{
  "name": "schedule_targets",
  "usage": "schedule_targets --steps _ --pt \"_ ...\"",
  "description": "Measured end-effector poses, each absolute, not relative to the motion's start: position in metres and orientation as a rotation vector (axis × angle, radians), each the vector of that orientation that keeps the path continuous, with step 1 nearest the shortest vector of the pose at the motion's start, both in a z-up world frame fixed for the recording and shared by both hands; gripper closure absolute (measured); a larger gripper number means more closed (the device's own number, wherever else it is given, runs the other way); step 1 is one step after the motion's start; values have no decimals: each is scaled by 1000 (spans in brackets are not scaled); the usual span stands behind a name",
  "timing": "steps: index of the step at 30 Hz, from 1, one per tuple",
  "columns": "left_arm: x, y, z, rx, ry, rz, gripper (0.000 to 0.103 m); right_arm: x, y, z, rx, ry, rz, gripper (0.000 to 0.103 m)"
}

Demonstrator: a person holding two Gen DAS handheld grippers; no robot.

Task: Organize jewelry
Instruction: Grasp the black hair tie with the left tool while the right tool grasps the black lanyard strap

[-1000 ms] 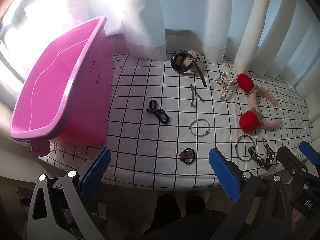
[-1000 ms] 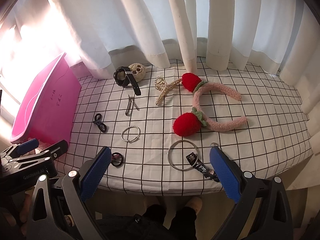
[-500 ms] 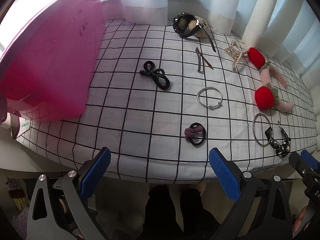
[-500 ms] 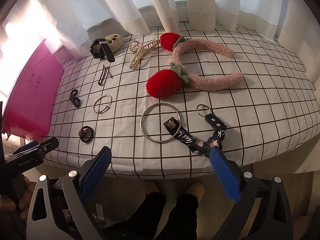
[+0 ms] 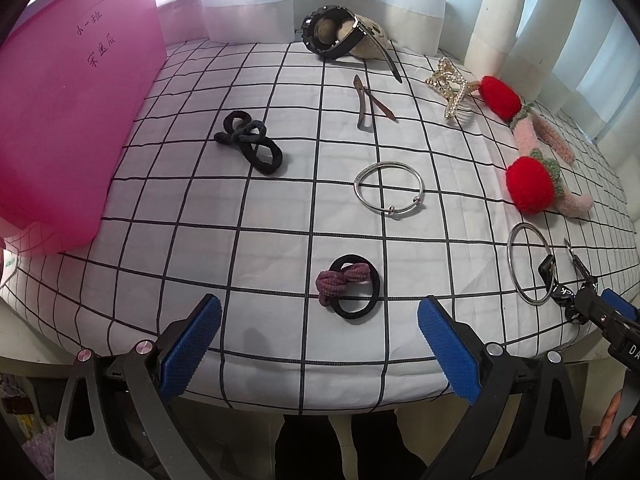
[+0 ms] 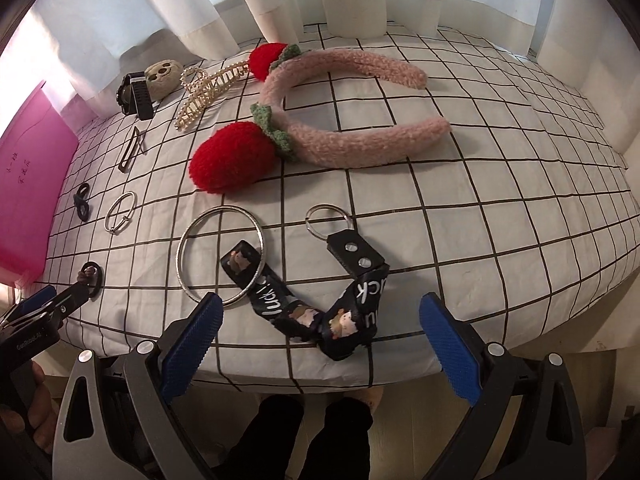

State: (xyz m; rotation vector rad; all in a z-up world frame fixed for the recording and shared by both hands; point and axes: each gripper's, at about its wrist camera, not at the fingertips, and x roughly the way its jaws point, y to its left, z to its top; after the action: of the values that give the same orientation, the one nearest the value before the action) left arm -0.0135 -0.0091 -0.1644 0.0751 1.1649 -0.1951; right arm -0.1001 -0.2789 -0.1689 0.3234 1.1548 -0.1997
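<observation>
My left gripper (image 5: 320,344) is open and empty, just short of a maroon-and-black hair tie (image 5: 348,285) at the table's front. Beyond lie a black hair tie (image 5: 250,142), a thin silver bracelet (image 5: 388,193), a brown hair clip (image 5: 368,102), a black watch (image 5: 336,38) and a pearl claw clip (image 5: 450,90). My right gripper (image 6: 318,338) is open and empty over a black printed keychain strap (image 6: 320,312) and a large silver bangle (image 6: 220,254). A pink strawberry headband (image 6: 320,120) lies behind them.
A pink plastic tub (image 5: 60,120) stands at the left on the checked white cloth (image 5: 280,220); it also shows in the right wrist view (image 6: 28,184). White curtains (image 6: 200,4) hang along the back edge. A beige skull-shaped object (image 6: 162,76) sits by the watch.
Both grippers have moved forward and down toward the table. The left one closed in on the maroon hair tie, the right one on the keychain strap and bangle. Nothing was picked up.
</observation>
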Motion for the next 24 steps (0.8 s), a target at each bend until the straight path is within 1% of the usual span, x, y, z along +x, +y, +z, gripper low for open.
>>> schedule_targets --steps 7,12,14,20,23,24 --pt "-11 -16 -177 65 1182 -198 6 -97 -284 -190 266 1204 -186 9" --pt "-9 -24 -185 79 1187 -199 6 -98 -277 -194 180 1193 -172 9" --pt "-9 -29 -187 119 1171 -185 6 -98 -275 -196 158 1188 -167 9" --pt "-15 -27 -188 108 1099 -183 6 -102 -274 -196 150 1174 -148 10" --pt "-19 -27 -187 112 1088 -192 8 -105 -270 -195 130 1161 -133 15" --pt "-24 -27 -186 115 1078 -200 11 -105 -268 -194 124 1158 -126 18"
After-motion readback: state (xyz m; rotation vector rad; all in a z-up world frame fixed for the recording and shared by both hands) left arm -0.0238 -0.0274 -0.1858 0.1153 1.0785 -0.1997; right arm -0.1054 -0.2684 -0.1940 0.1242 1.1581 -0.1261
